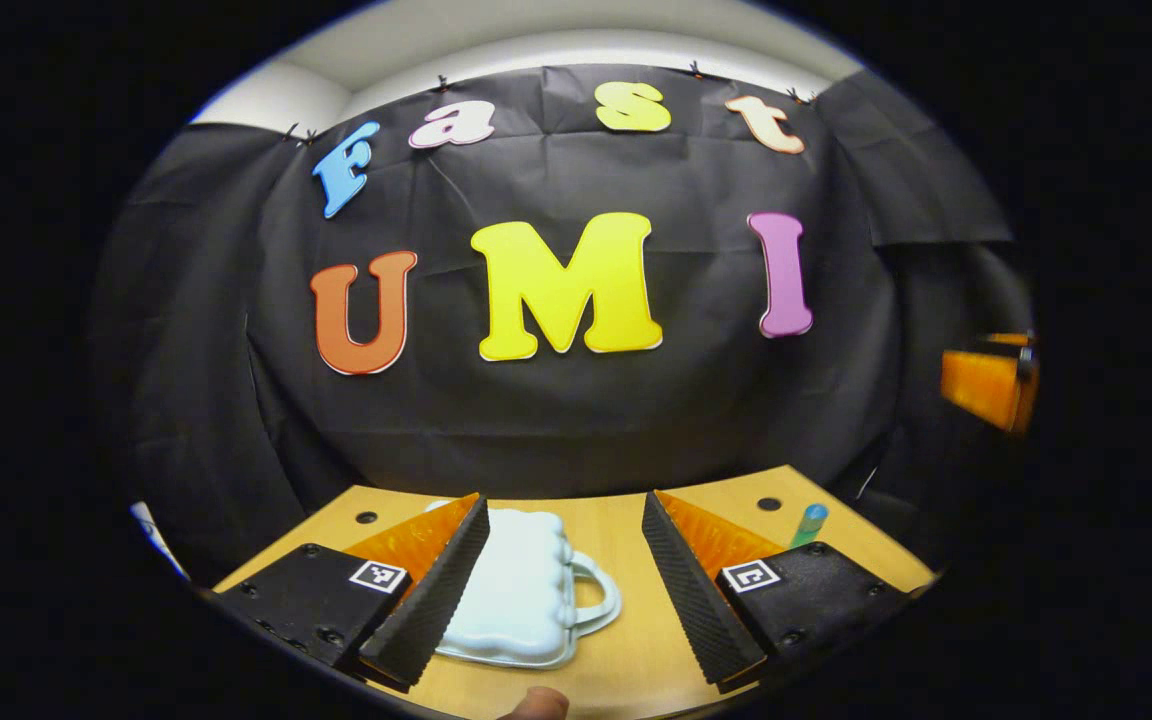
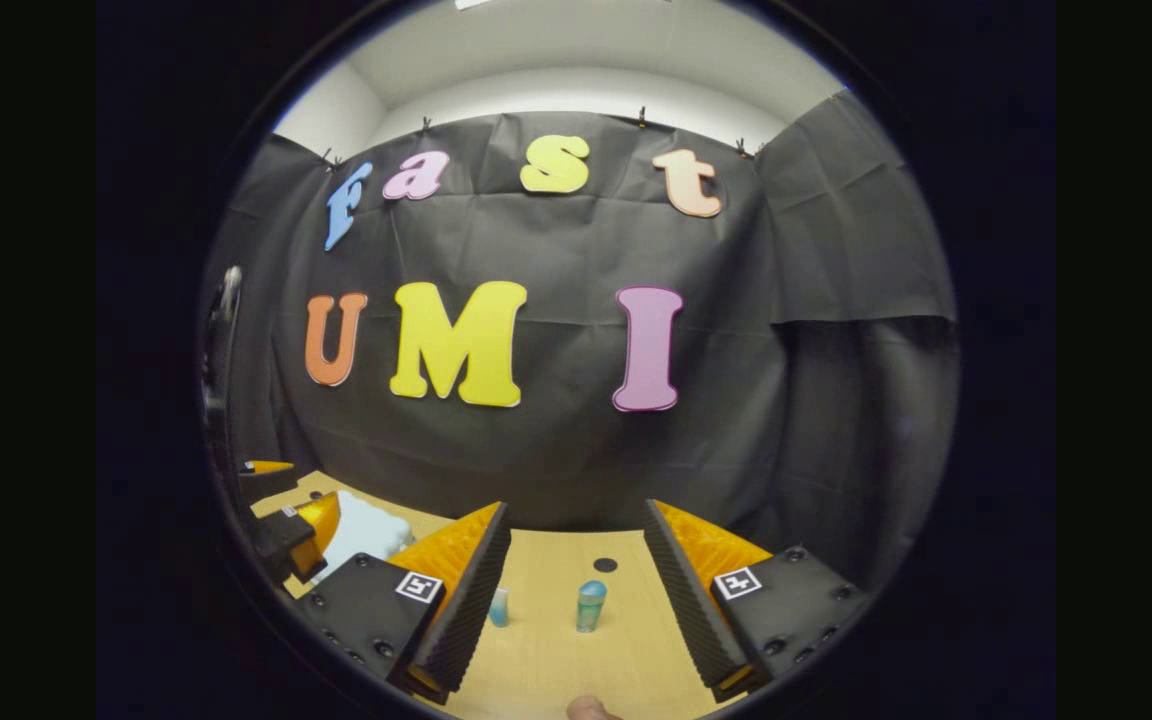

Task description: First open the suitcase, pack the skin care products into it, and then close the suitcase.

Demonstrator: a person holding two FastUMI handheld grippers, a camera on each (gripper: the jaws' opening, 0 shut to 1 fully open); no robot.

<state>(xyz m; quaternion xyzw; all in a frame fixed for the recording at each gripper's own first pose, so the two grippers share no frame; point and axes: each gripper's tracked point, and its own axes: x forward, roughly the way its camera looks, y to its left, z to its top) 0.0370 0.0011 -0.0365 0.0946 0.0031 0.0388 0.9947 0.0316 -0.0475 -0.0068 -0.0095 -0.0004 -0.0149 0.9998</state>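
Wooden table (image 1: 626,520), black cloth behind. Closed pale suitcase (image 1: 521,590) (handle facing right) lies ahead of left gripper (image 1: 564,590), spread wide, empty. Right gripper (image 2: 576,600), likewise wide and empty, faces two small bottles (image 2: 590,604). Lift the lid at its handle edge.

Even, dim overhead light; sharp centres, heavy fisheye bending at the edges, where things blur and darken.

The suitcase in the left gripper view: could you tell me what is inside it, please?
The light blue suitcase lies closed on the wooden table, so its inside is hidden.
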